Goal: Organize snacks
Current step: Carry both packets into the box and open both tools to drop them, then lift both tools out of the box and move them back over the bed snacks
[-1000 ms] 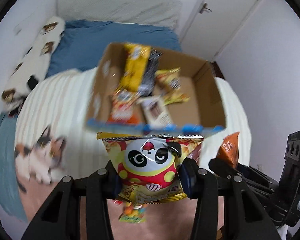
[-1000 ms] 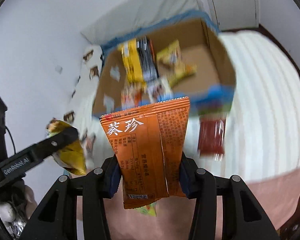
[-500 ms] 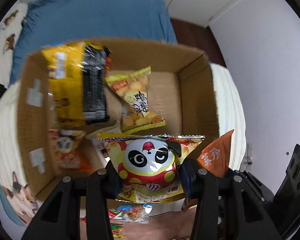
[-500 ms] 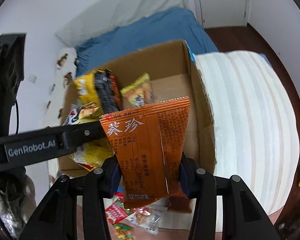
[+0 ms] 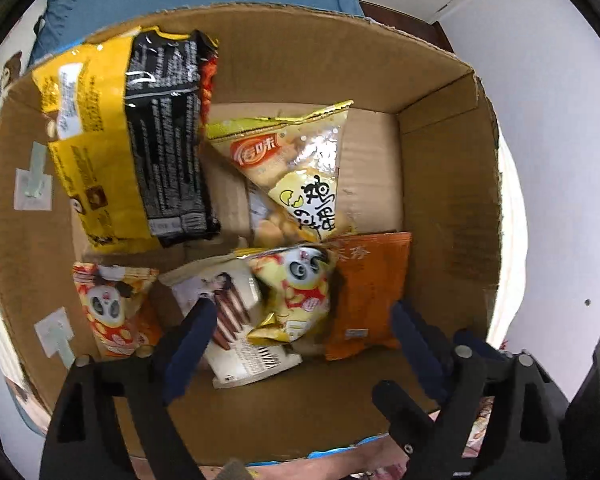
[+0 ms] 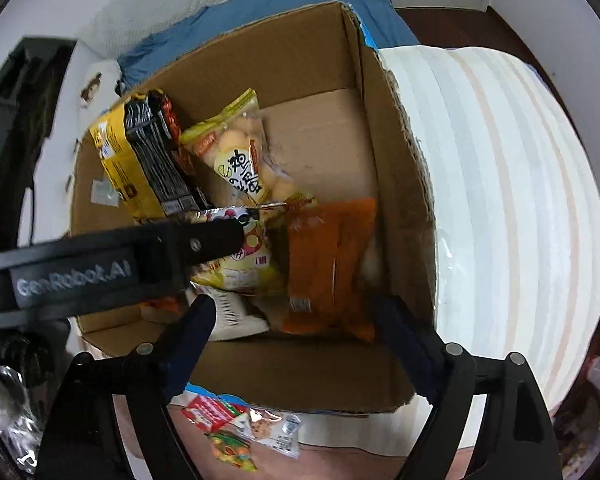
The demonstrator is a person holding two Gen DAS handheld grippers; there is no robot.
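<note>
A cardboard box [image 5: 452,184] holds several snack packs. My left gripper [image 5: 300,320] hangs over its near side, jaws opening, free of the yellow panda pack [image 5: 296,292], which lies below on the pile. My right gripper [image 6: 296,316] also points down into the box [image 6: 396,168], jaws opening; the orange pack [image 6: 328,268] lies loose on the box floor. In the left wrist view the orange pack [image 5: 364,292] rests beside the panda pack. A left gripper finger [image 6: 140,256] crosses the right wrist view.
A yellow-and-black bag [image 5: 128,136] leans at the box's left, with an egg-snack bag [image 5: 300,176] in the middle. Loose snack packs [image 6: 240,428] lie on the pink cover in front of the box. A white striped cushion [image 6: 512,208] sits right of it.
Both grippers came forward and down over the box, then went from shut to open. The panda pack and the orange pack dropped out of the jaws into the box.
</note>
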